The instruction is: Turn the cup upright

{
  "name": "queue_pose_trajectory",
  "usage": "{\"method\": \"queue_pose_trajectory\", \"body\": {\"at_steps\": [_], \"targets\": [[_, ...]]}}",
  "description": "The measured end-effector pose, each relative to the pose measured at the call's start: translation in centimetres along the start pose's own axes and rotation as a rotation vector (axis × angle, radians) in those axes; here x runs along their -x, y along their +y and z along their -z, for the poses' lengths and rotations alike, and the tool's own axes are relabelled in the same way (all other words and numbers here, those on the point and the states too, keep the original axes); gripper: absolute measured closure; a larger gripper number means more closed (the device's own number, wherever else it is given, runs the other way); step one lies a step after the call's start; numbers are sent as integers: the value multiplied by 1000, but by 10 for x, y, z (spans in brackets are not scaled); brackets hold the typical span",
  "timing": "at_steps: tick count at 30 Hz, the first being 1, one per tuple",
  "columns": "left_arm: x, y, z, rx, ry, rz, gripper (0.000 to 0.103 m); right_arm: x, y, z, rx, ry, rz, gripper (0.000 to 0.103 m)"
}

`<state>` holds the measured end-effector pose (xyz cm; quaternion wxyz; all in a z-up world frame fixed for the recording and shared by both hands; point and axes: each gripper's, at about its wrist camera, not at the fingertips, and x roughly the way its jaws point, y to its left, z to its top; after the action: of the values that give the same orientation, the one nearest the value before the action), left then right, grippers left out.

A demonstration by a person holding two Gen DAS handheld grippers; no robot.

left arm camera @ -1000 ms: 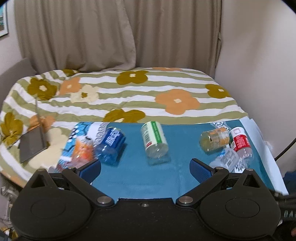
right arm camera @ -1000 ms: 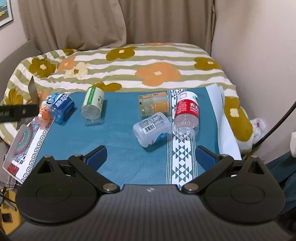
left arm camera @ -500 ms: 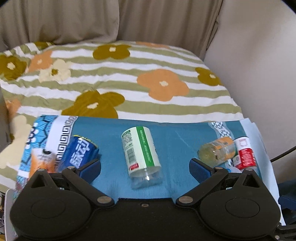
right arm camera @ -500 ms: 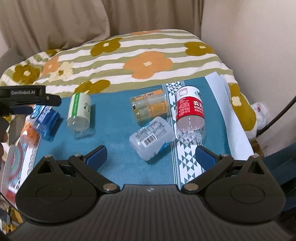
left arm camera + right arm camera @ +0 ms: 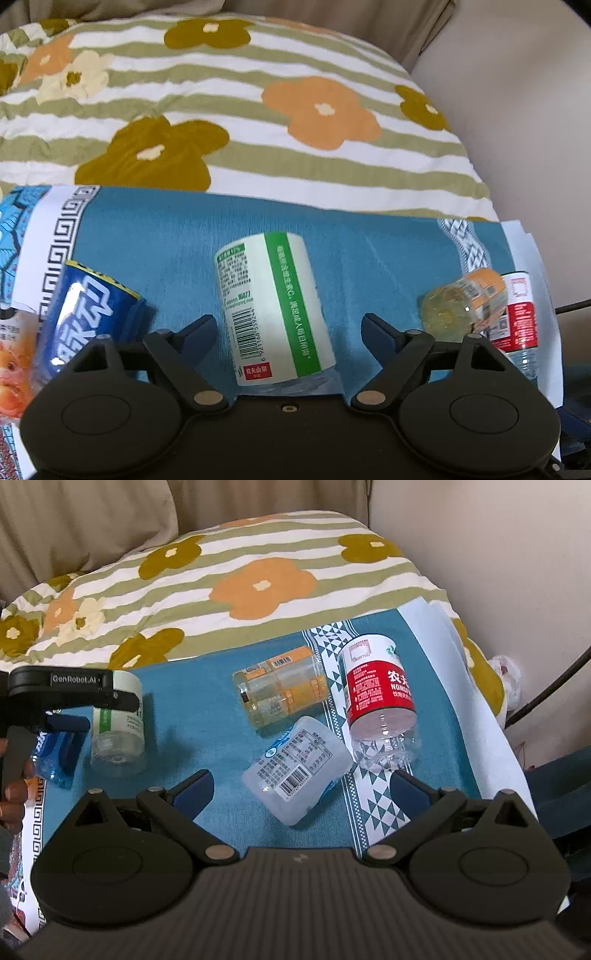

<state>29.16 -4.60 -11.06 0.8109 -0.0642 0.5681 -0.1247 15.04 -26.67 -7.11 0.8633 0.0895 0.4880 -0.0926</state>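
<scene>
Several cut-bottle cups lie on their sides on a blue cloth (image 5: 369,240). A green-and-white labelled cup (image 5: 273,306) lies between the open fingers of my left gripper (image 5: 289,328), not gripped. It also shows in the right wrist view (image 5: 118,723), with the left gripper (image 5: 70,723) over it. My right gripper (image 5: 301,788) is open, and a pale blue-labelled cup (image 5: 297,770) lies between its fingers, untouched. An orange-labelled cup (image 5: 282,688) and a red-labelled cup (image 5: 378,698) lie just beyond.
A dark blue-labelled cup (image 5: 88,317) lies left of the green one, an orange-printed one (image 5: 14,362) further left. The cloth lies on a flower-striped bedspread (image 5: 258,110). A wall (image 5: 498,554) stands on the right, a curtain (image 5: 92,517) behind. A cable (image 5: 546,690) hangs at right.
Both grippers have moved forward and down toward the cups. The green cup now lies between the left fingers and the pale blue cup between the right fingers. Both remain open.
</scene>
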Motion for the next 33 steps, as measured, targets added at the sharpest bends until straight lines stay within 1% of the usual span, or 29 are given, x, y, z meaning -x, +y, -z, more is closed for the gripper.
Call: {"method": "queue_pose_trajectory", "body": {"at_steps": [1, 3, 4, 7, 13, 18, 23, 28, 33], "targets": [[-3, 0, 0, -4, 6, 1, 16, -2, 0, 0, -2, 5, 2, 0], [-7, 0, 0, -12, 12, -4, 24, -6, 1, 0, -6, 14, 3, 0], [-9, 0, 0, -14, 21, -10, 33, -8, 1, 0, -9, 19, 3, 0], [-11, 1, 0, -10, 20, -2, 34, -10, 2, 1, -11, 30, 0, 0], [-6, -4, 2, -37, 11, -15, 35, -8, 5, 2, 0, 25, -13, 0], [6, -11, 5, -55, -21, -17, 35, -1, 1, 3, -1, 10, -20, 0], [28, -19, 11, -58, -61, -17, 35, 12, -4, 7, 4, -15, -33, 0], [55, -30, 26, -62, -101, -19, 35, 30, -11, 12, 24, -50, -54, 0], [81, -42, 56, -52, -136, -21, 35, 48, -22, 23, 61, -85, -73, 0]]}}
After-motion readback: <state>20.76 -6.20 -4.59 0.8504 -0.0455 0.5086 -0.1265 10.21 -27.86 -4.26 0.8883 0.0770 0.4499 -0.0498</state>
